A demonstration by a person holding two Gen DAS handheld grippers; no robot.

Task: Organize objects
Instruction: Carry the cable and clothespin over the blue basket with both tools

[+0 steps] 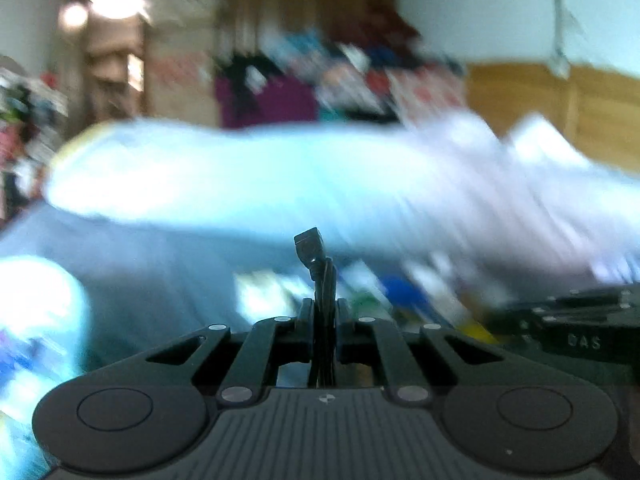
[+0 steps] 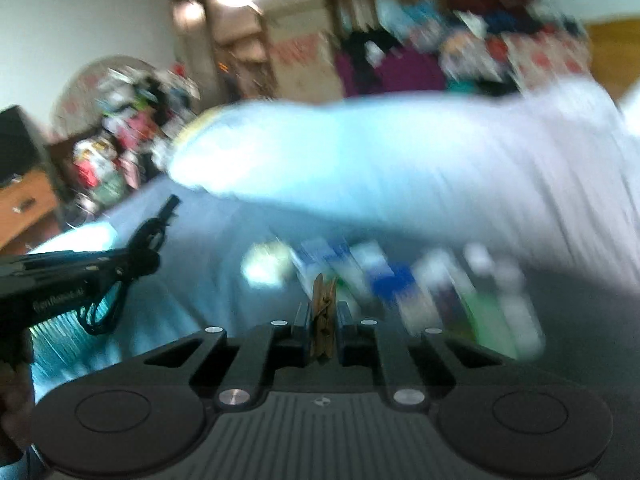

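My left gripper (image 1: 325,308) is shut on a black cable (image 1: 320,272) whose plug end sticks up above the fingers. The right wrist view shows that same left gripper (image 2: 136,258) at the left edge, with the black cable (image 2: 154,232) looped and hanging from it. My right gripper (image 2: 323,314) is shut on a wooden clothespin (image 2: 322,316), held upright between the pads. Part of the right gripper's body (image 1: 576,320) shows at the right edge of the left wrist view. Both views are heavily motion-blurred.
A bed with a blue sheet (image 2: 208,240) lies ahead, with a pale blue pillow or folded quilt (image 2: 380,152) across it. Several blurred small packages and bottles (image 2: 420,288) lie on the sheet. Piled clothes (image 2: 440,52) and cardboard boxes (image 2: 300,40) stand behind.
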